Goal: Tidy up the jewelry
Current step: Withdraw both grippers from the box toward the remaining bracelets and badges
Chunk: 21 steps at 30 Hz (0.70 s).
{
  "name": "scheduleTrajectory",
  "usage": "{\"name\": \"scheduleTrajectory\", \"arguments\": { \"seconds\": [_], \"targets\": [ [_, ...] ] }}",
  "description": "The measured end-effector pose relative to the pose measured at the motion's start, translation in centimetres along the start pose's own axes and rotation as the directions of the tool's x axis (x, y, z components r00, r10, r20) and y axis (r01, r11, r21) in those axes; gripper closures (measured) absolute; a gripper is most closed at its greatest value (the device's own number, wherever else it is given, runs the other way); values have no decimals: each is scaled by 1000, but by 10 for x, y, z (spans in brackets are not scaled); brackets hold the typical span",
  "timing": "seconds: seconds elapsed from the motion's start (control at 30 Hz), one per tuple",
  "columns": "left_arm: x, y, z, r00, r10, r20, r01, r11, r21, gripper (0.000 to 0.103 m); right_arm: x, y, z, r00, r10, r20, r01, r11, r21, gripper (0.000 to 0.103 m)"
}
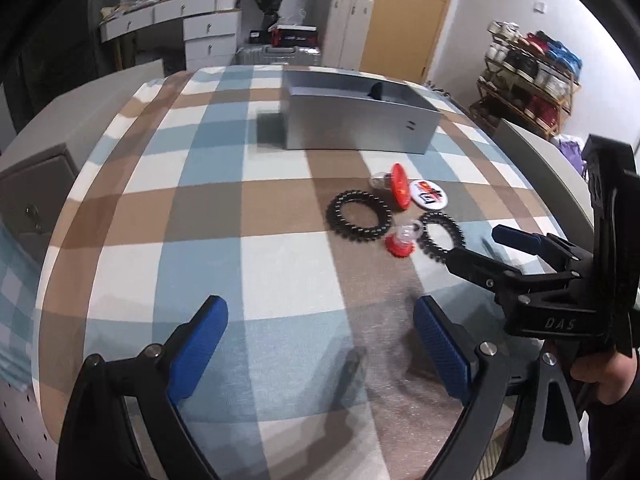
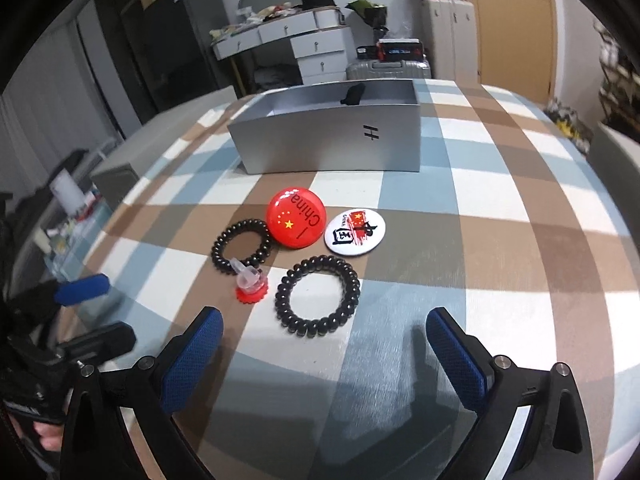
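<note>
While the left wrist view looks down across the bench [image 1: 120,208] with its checked blue, brown and white cloth, the left gripper [image 1: 320,344] stands spread wide with nothing between its blue pads, only bare cloth below. The jewelry lies ahead and to its right: a black coiled spiral bracelet [image 1: 359,216], a second black coiled bracelet [image 1: 442,236] beside it, a small red-based clear stopper [image 1: 400,242] between them, and a red round badge [image 1: 401,191] and white round badge [image 1: 427,193] just behind. The right gripper [image 1: 486,246] reaches in from the right, one finger over the edge of the nearer-right bracelet, so that hand looks much the nearer. Beyond stands the open silver rectangular box [image 1: 360,128].

From the right wrist view, the right gripper [image 2: 324,356] is likewise spread and empty, pointing steeply down. The second bracelet [image 2: 318,297] lies flat just ahead of the fingertips, roughly centred between them; being a ring, it has no long axis to line up with. The first bracelet [image 2: 242,242], stopper [image 2: 250,282] and both badges lie further on, the box [image 2: 332,140] behind them, its long side across the view.
</note>
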<state>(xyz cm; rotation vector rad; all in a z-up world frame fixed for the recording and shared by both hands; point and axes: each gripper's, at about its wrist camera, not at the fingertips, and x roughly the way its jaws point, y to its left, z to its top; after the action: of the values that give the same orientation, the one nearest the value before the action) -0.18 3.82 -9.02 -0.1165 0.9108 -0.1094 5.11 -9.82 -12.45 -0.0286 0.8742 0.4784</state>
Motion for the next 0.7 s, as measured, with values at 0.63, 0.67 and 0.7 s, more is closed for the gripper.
{"name": "scheduleTrajectory", "arguments": {
  "seconds": [0.63, 0.67, 0.7],
  "targets": [
    [-2, 18, -1, 1000, 22, 1, -22, 999, -32, 12, 18, 25, 7, 996, -74, -43, 65, 979, -192, 54],
    [-2, 18, -1, 1000, 24, 1, -24, 999, -31, 12, 18, 26, 6, 996, -74, -40, 64, 978, -200, 55],
    [-2, 19, -1, 1000, 26, -1, -26, 999, -30, 12, 17, 27, 6, 997, -71, -37, 62, 977, -202, 58]
  ]
}}
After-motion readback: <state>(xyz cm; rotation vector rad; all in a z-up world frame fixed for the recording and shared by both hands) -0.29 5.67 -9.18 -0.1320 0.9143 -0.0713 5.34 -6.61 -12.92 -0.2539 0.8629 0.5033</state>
